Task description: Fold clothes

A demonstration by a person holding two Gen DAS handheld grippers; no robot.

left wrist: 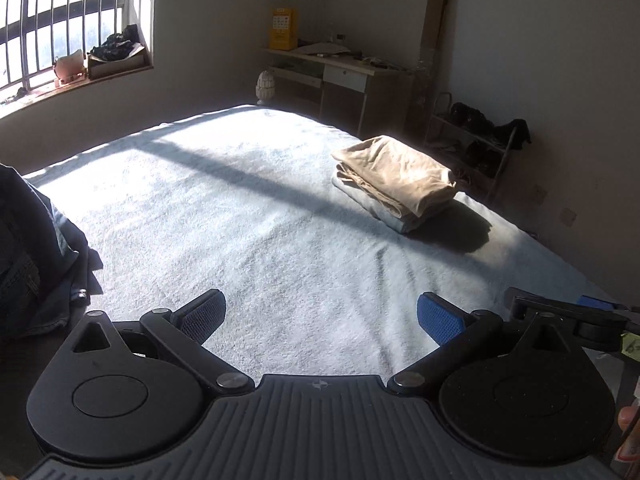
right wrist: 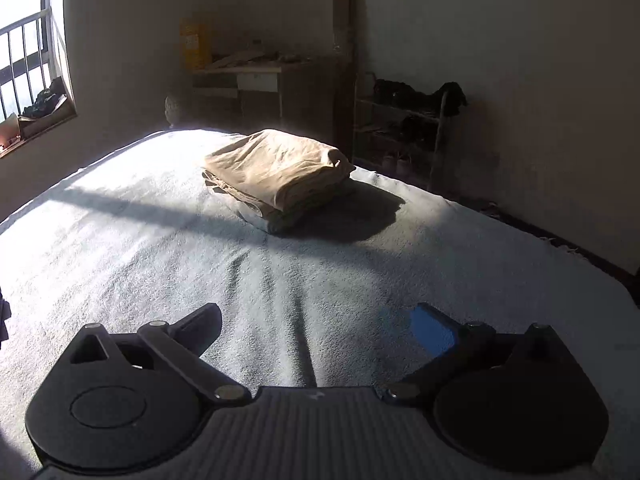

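A stack of folded clothes, beige on top of a pale grey piece, lies on the far right of the bed (left wrist: 394, 182) and shows in the right wrist view (right wrist: 276, 176) too. A heap of dark blue denim clothes (left wrist: 32, 256) lies at the bed's left edge. My left gripper (left wrist: 320, 316) is open and empty, low over the pale blue bedspread (left wrist: 224, 208). My right gripper (right wrist: 316, 328) is open and empty over the same bedspread (right wrist: 120, 248); part of it shows at the right edge of the left wrist view (left wrist: 568, 316).
A wooden desk (left wrist: 352, 76) with a yellow box (left wrist: 283, 28) stands past the bed's far end. A shoe rack (left wrist: 476, 140) stands by the right wall. A barred window (left wrist: 60, 20) with clutter on its sill is at the far left.
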